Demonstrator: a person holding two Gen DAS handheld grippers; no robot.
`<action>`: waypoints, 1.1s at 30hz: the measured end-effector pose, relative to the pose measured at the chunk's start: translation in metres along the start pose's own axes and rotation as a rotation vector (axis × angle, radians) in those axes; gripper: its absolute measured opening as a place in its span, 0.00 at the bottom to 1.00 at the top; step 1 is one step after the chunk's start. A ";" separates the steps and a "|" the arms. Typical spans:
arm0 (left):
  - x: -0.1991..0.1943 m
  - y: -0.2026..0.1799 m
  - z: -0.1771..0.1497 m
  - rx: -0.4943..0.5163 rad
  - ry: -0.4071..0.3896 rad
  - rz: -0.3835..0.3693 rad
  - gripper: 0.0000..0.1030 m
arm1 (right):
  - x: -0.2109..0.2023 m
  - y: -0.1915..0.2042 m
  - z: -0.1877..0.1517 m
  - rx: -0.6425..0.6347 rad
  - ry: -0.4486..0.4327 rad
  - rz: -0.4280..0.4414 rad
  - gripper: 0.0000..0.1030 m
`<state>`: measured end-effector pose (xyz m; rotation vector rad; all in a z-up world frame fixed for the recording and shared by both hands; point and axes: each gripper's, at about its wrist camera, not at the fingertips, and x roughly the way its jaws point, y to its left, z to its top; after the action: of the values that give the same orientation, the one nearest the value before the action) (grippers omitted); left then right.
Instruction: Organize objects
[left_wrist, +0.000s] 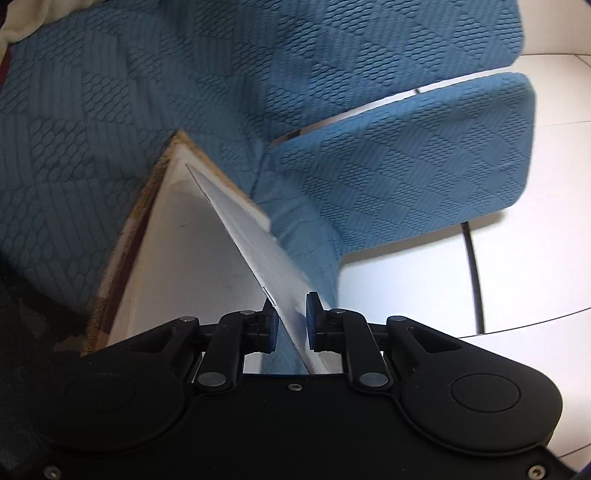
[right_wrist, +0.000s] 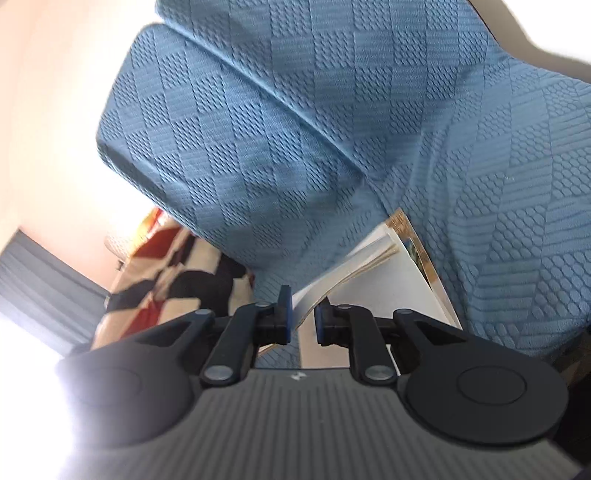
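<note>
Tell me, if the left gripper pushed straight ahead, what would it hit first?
The left gripper already straddles an open book's raised page; beyond that, probably the blue sofa, though depth is unclear.

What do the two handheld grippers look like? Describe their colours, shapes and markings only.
Both are matte black. The left gripper has a wide smooth body with two round raised discs, hinged linkage arms with silver rivets, small screws, and blue pads on its fingers. The right gripper matches, but its body is ribbed with fine grooves and bears a small pale mark.
</note>
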<state>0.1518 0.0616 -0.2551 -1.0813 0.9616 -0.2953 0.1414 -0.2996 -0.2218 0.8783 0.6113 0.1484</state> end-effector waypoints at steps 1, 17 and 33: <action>0.001 0.003 -0.001 -0.005 0.003 0.016 0.15 | 0.002 0.001 -0.003 -0.009 0.006 -0.016 0.15; -0.011 0.010 -0.010 0.088 -0.067 0.292 0.40 | 0.003 0.004 -0.029 -0.079 0.209 -0.127 0.64; 0.008 -0.001 -0.031 0.249 -0.079 0.421 0.39 | 0.013 -0.018 -0.019 -0.355 0.157 -0.306 0.69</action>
<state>0.1321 0.0373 -0.2626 -0.6391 1.0253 -0.0241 0.1395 -0.2933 -0.2508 0.4258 0.8290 0.0459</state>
